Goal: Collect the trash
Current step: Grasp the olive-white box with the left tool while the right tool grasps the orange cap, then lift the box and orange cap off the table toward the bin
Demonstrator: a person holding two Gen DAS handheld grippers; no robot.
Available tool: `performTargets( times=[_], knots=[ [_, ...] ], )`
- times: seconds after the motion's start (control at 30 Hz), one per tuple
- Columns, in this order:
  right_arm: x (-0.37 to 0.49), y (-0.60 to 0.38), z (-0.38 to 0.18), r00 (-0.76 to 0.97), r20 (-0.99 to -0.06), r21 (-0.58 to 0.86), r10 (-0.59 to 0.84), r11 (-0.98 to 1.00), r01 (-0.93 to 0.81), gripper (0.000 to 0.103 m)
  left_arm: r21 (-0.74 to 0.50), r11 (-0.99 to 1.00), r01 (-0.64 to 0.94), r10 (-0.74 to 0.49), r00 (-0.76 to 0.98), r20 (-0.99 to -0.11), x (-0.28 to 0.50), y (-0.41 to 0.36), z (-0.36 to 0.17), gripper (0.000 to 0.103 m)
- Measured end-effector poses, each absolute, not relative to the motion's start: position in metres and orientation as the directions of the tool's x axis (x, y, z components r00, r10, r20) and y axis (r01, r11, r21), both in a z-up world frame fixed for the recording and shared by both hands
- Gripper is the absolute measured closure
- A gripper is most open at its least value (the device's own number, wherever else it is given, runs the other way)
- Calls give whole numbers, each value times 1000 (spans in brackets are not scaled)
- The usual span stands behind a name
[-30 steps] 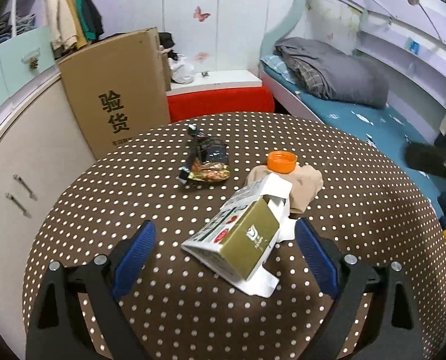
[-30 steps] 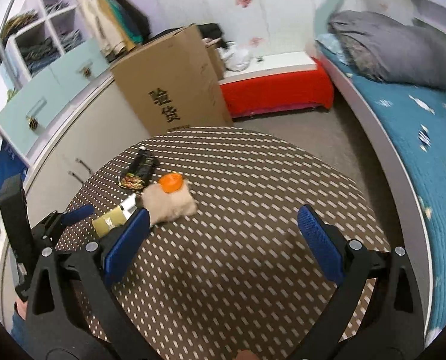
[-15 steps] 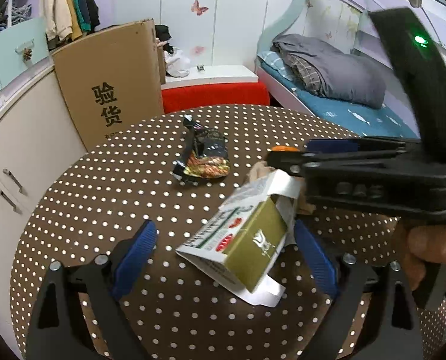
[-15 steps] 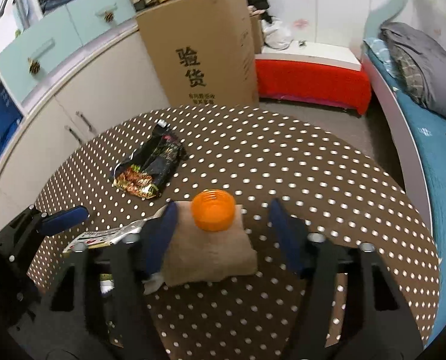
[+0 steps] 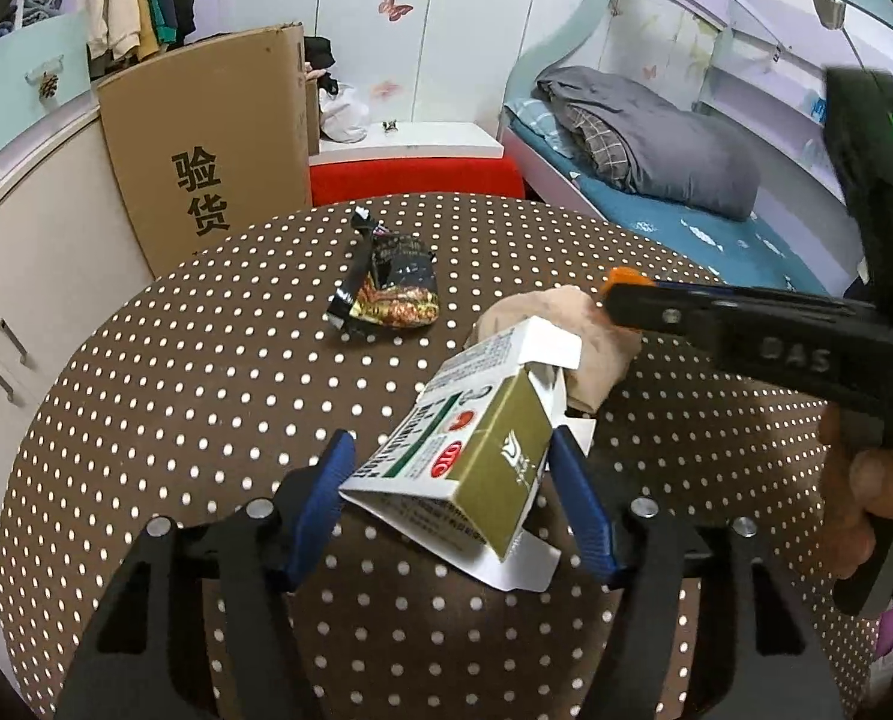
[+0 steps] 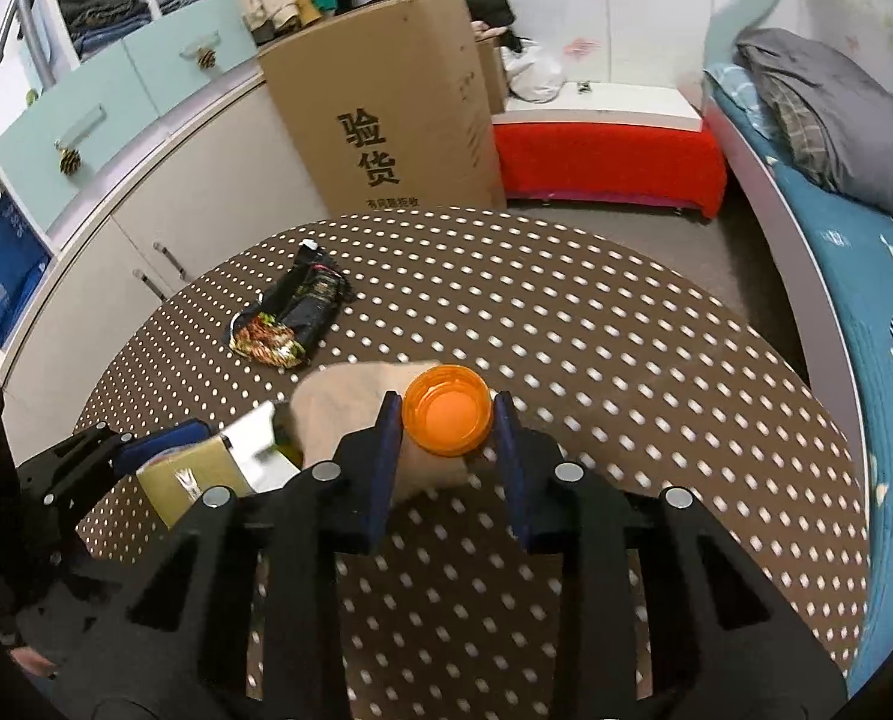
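On the dotted surface (image 5: pixel 164 396), an opened, flattened cardboard carton (image 5: pixel 476 450) is bracketed by the left hand-held gripper (image 5: pixel 452 498); contact cannot be confirmed. Beside the carton, the rigid orange cap (image 6: pixel 446 408), resting on soft tan cloth (image 6: pixel 338 408), is closely flanked by the right hand-held gripper (image 6: pixel 446 420). Cloth could be pinched too, and the smooth round cap could slip.

Cardboard box (image 5: pixel 206 156) (image 6: pixel 386 108) against the cabinets carries large black characters "验货", readable in both views; the right wrist view also shows a smaller line of characters beneath, too small to make out. Flattened carton (image 5: pixel 476 450) on the table has a red oval mark reading roughly "OTC", a large "3", and lines of black print on its white face that are not legible. The black gripper body (image 5: pixel 794 354) bears embossed letters, apparently "DAS".
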State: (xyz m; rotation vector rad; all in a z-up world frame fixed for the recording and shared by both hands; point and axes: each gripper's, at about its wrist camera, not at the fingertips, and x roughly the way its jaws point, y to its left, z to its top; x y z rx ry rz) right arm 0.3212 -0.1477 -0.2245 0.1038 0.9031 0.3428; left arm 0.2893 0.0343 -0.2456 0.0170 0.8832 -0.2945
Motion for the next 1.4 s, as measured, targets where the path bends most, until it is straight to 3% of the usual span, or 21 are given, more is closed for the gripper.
performTargets(
  times=[0.63, 1.4],
  knots=[
    [238, -213, -194, 645, -688, 295, 334, 940, -173, 72, -150, 969, 198, -243, 627, -740, 225, 50, -227, 40],
    [167, -357, -152, 795, -575, 338, 194, 941, 15, 72, -169, 906, 388, -400, 653, -643, 218, -79, -156, 40]
  ],
)
